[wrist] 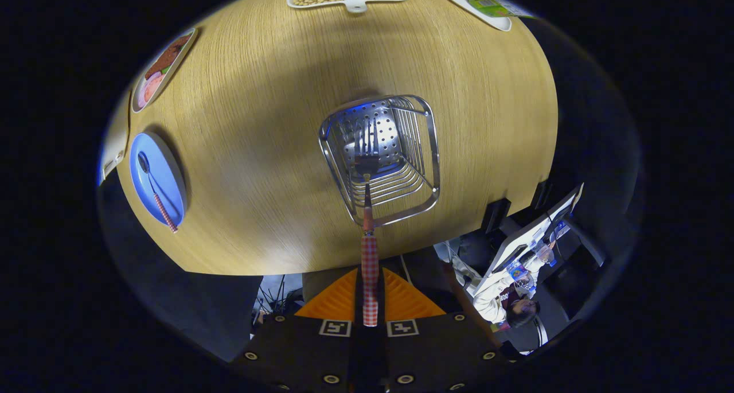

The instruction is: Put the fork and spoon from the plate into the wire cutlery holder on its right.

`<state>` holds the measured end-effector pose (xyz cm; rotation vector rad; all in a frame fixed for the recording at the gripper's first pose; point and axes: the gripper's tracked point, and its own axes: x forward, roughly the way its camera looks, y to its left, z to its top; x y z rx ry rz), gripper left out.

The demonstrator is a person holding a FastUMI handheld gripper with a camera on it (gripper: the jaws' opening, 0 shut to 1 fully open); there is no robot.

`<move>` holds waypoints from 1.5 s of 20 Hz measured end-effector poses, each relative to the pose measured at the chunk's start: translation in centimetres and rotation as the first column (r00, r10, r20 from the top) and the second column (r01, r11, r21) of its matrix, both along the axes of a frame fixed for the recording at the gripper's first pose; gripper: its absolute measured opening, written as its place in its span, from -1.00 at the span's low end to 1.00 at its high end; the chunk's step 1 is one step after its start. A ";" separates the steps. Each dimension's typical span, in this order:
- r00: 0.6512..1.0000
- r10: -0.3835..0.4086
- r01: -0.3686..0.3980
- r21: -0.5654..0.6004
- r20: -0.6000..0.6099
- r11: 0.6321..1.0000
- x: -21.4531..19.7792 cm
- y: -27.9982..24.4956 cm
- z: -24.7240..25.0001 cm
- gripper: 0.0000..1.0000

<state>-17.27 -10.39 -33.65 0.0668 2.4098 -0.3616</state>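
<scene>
Hand-held gripper (370, 301) grips fork (368, 209) over holder (381, 158).

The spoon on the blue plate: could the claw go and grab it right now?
Probably not yet. The claw is shut on the fork, held above the wire holder. The spoon lies uncovered on the plate off to the side, so the way looks free once the fork is dropped.

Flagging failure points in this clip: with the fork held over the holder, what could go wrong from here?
1. The gripper pinches the fork only by its handle end, so it could swing or slip.
2. Its tines hang over the wire cutlery holder, whose wires could snag them.
3. The spoon lies on the blue plate near the table edge; a clumsy pickup might push it off.
</scene>
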 end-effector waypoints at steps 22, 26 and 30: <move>0.943 0.236 -0.223 -0.080 0.236 0.972 1.9 5.6 3.5 0.72; 0.903 0.301 -0.309 -0.024 0.308 0.951 2.7 11.0 3.1 0.74; 0.865 0.324 -0.373 0.058 0.384 0.926 3.9 17.5 1.6 0.77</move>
